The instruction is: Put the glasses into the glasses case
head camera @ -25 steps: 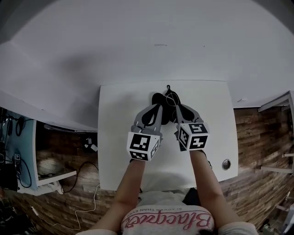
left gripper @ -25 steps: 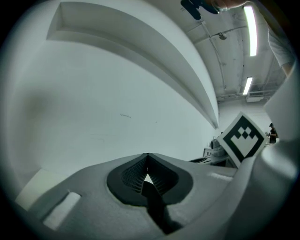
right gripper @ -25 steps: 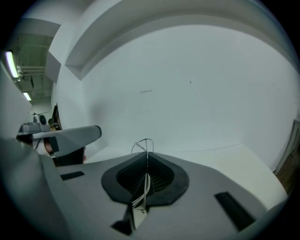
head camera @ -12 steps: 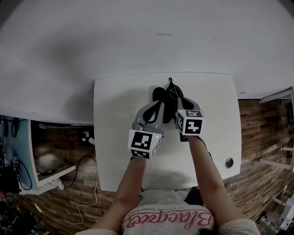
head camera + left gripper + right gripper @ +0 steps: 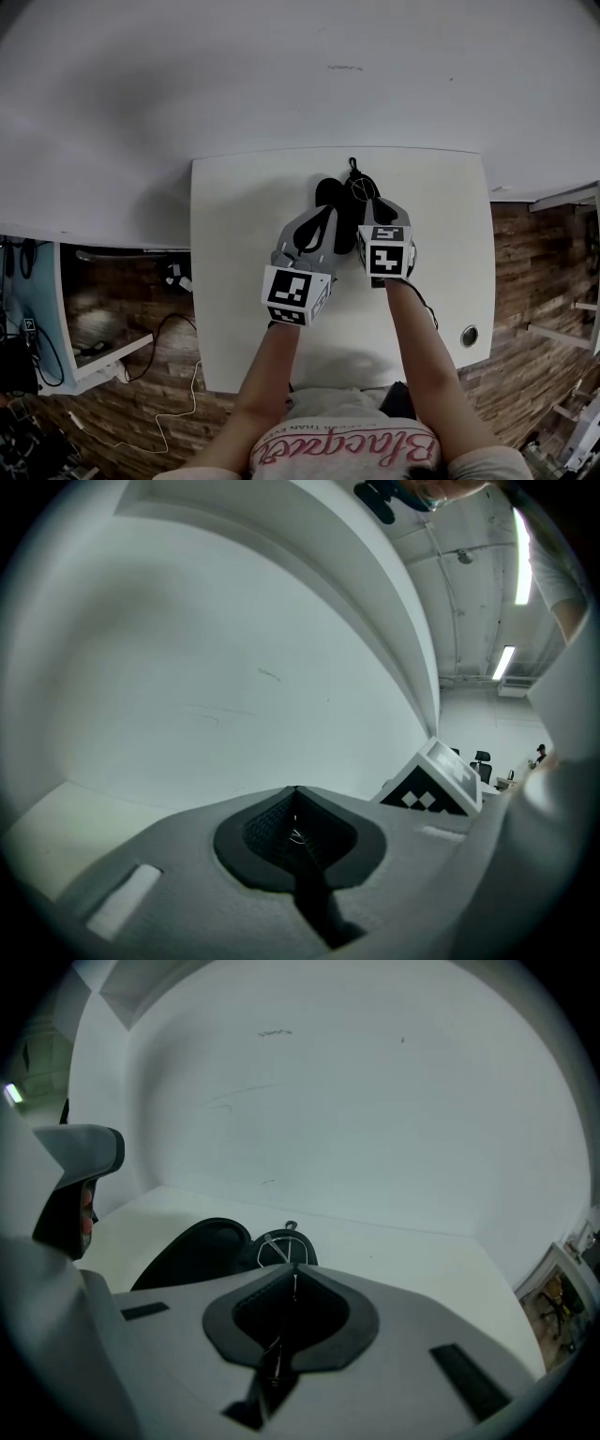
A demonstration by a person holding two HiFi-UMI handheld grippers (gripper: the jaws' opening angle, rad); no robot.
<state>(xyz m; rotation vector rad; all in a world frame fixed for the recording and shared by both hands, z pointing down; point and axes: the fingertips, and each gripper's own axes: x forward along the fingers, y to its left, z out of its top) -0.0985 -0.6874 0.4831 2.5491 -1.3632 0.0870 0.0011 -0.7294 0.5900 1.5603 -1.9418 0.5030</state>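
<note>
A black glasses case (image 5: 330, 199) lies open at the far middle of the white table (image 5: 234, 281). Thin wire-rimmed glasses (image 5: 360, 187) rest over its right half; in the right gripper view a round wire rim (image 5: 277, 1249) shows just beyond the jaws, with the case (image 5: 197, 1246) to its left. My right gripper (image 5: 372, 206) is at the case, its jaws shut with a thin wire of the glasses running between the pads (image 5: 323, 1321). My left gripper (image 5: 322, 219) is over the case's left half, tilted upward, jaws shut with a glint of thin wire between them.
The table stands against a plain white wall (image 5: 309, 75). A round cable port (image 5: 469, 335) sits near the table's front right corner. Wooden floor, cables and a shelf (image 5: 103, 347) lie to the left below the table's edge.
The head view has shifted a little. Both grippers stay shut at the case; the right gripper's marker cube has drawn slightly closer to the case.
</note>
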